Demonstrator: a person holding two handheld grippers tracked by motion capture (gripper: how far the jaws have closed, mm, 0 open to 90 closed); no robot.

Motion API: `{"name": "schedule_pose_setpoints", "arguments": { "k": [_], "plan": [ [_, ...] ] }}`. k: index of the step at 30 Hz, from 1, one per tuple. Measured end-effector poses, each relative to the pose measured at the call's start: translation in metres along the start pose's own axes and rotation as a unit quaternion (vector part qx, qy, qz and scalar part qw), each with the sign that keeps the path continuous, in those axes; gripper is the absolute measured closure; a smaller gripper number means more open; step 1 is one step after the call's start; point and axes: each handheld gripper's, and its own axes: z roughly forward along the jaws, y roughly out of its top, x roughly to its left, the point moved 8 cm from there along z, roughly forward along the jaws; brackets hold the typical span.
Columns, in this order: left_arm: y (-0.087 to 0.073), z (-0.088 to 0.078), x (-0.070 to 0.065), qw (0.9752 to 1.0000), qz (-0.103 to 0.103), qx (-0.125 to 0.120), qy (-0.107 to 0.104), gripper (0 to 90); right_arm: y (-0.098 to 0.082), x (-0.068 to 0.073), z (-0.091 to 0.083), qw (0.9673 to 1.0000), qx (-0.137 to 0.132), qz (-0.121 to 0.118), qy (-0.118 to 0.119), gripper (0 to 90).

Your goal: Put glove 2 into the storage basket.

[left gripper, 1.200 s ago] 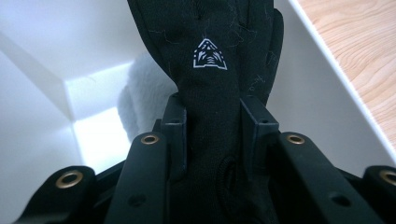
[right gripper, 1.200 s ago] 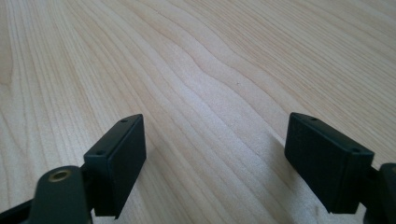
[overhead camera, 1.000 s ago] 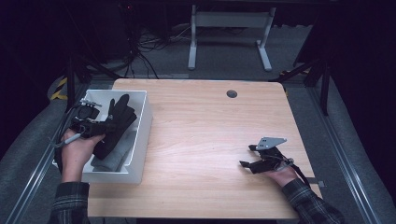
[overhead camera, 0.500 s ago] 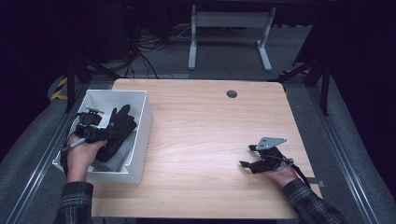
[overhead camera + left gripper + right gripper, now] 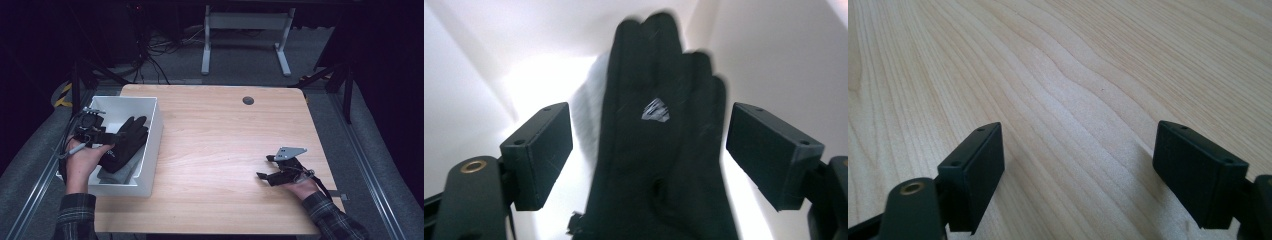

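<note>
Black glove [image 5: 654,150] lies in white bin [image 5: 150,145] at table's left edge, on top of grey cloth [image 5: 117,172], fingers pointing toward bin's far wall. In left gripper view glove sits between jaws, both jaws wide apart, neither touching it (small silvery mark on its surface). Left gripper [image 5: 95,132] over bin, held by left hand [image 5: 82,160]. Right gripper [image 5: 272,167] low over bare wooden table [image 5: 220,150], well apart from bin, jaws spread, nothing between them.
</note>
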Motion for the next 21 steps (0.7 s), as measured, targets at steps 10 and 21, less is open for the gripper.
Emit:
{"name": "schedule_pose_setpoints", "arguments": {
  "k": [10, 21],
  "plan": [
    [0.03, -0.013, -0.046, 0.9969, 0.053, -0.032, -0.049, 16.9, 0.0, 0.0, 0.0, 1.0, -0.001, 0.0, 0.0, 21.3],
    [0.049, -0.007, -0.104, 0.9891, 0.098, -0.051, -0.097, 14.0, 0.0, 0.0, 0.0, 1.0, -0.001, 0.0, 0.0, 21.1]
  ]
}}
